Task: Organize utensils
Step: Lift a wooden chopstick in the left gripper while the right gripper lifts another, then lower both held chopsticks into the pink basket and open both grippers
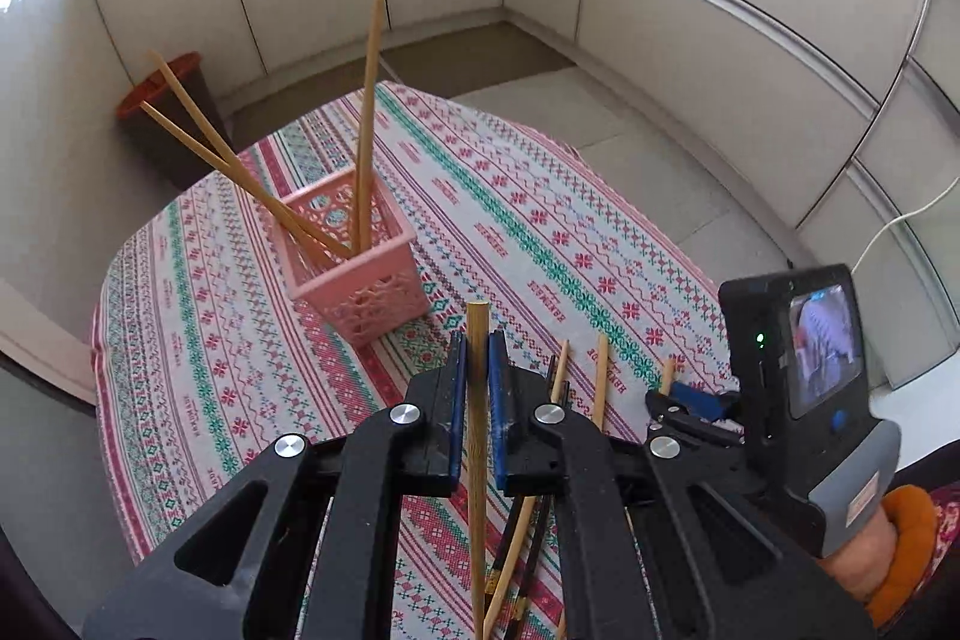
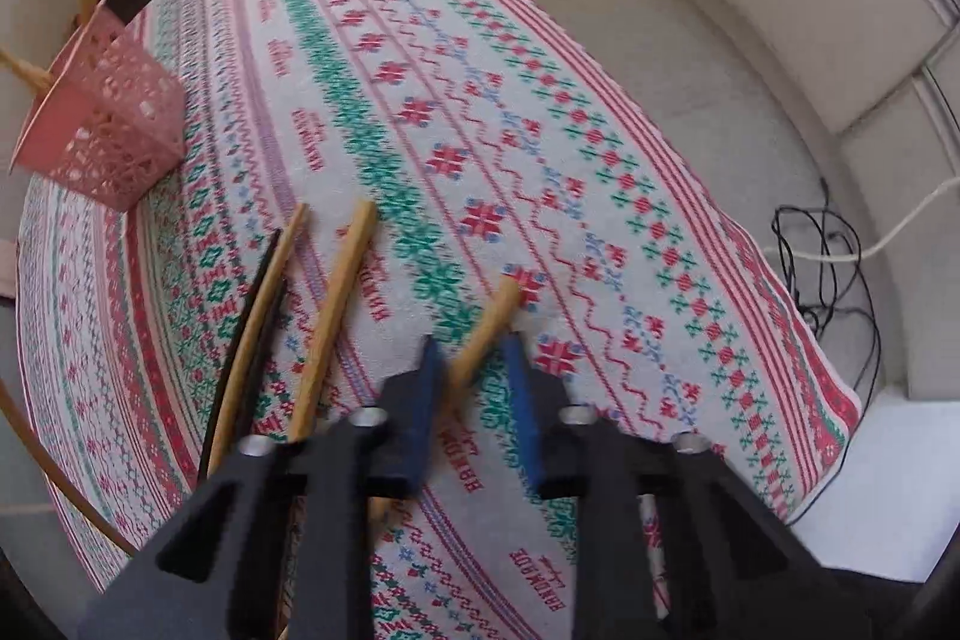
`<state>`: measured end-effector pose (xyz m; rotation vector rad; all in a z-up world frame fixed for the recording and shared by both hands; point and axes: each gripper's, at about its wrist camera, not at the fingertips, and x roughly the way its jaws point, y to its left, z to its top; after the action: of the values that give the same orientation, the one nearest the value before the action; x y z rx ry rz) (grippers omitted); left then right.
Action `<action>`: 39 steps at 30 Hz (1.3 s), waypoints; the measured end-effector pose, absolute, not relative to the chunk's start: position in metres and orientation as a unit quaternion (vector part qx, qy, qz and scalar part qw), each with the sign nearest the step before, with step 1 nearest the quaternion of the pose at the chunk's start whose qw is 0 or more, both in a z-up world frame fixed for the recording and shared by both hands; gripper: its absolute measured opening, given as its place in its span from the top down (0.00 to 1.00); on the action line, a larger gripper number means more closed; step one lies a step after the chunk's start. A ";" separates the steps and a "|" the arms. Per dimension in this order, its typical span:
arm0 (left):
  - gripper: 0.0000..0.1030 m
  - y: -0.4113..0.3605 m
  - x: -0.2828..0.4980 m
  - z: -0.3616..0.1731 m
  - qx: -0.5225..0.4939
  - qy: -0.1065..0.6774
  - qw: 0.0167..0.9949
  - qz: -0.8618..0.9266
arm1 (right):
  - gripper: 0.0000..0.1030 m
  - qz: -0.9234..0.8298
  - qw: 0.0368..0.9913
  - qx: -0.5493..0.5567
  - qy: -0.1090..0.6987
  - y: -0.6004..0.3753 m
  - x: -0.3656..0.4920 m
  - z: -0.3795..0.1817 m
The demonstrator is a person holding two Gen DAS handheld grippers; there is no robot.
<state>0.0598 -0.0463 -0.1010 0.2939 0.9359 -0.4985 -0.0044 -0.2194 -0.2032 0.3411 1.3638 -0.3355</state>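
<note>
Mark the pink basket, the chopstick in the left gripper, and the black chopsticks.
pink basket (image 1: 384, 301), left wrist view, front wall.
held chopstick (image 1: 477, 340), left wrist view, shaft above pads.
black chopsticks (image 2: 255, 292), right wrist view, upper shaft.

Readable text: "HANDMADE", red stitched-style lettering, repeated along stripes of patterned tablecloth (image 2: 336, 58) | right wrist view: word upside down near lower edge, clearest instance; other repeats motion-blurred | left wrist view: same red word on tablecloth (image 1: 540, 232), small, partly legible | small label on right gripper body: illegible
</note>
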 end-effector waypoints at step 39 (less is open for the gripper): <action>0.94 0.024 0.075 0.046 -0.054 0.270 0.938 -0.210 | 0.92 -0.019 0.915 0.290 0.281 -0.285 0.054 0.094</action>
<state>0.0751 0.0237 0.0455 -0.1095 0.5512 -0.4279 0.0536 -0.2848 0.0943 0.5965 0.5788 -0.0391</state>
